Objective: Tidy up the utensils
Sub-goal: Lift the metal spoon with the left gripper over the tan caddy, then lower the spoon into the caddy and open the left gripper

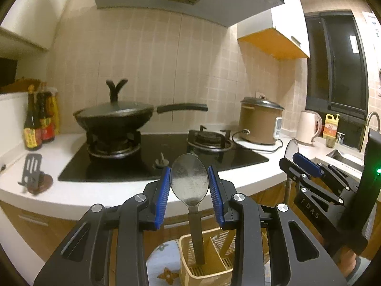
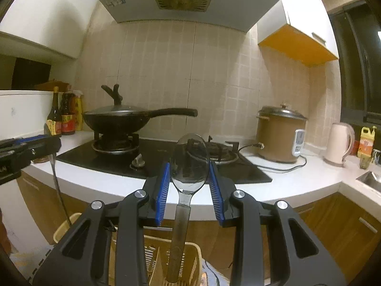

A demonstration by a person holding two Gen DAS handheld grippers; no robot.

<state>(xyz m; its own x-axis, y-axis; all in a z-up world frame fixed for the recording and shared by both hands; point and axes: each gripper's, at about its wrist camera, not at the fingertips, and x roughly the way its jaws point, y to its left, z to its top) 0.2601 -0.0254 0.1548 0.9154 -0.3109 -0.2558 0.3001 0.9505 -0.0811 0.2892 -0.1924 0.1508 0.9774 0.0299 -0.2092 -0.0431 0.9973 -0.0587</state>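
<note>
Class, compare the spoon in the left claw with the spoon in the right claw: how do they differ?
The left spoon has a dull, speckled bowl; the right spoon is mirror-shiny. The left spoon's handle is dark; the right's is bare metal. Both stand bowl-up, gripped at the bowl, handles pointing down into the beige caddy.

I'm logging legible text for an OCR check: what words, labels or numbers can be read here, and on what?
"DAS": right tool's black body, left wrist view.
Sauce bottle labels: too blurred.
Yellow bottle label: too small.
Range hood sticker: unreadable.
Rice cooker panel: unreadable.
</note>
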